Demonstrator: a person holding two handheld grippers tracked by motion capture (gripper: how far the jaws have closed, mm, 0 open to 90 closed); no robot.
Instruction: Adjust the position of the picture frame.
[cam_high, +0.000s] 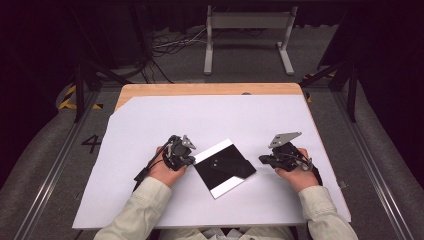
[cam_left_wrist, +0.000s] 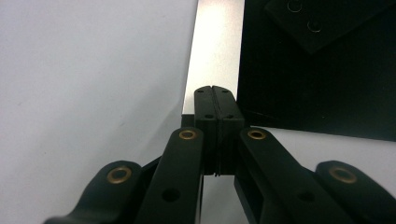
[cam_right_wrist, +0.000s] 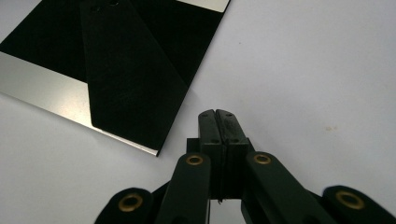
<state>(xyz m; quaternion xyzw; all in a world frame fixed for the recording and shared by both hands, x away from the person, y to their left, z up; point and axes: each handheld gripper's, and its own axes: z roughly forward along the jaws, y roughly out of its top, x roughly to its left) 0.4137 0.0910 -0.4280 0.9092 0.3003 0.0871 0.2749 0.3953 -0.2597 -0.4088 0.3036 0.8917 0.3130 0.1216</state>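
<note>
Here the flat black square card with silver edge strips (cam_high: 224, 167) lies mid-counter between both clenched, empty tools, touching the left hand-held gripper (cam_high: 189, 159), farther from the right hand-held gripper (cam_high: 262, 159).

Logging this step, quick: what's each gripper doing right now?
Left gripper: closed, holding nothing, beside the flat black square folder.
Right gripper: closed, holding nothing.

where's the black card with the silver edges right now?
The black card with silver edges lies flat and turned at an angle on the white sheet, near the person's edge in the high view, between the left gripper and right gripper, closer to the left.
</note>
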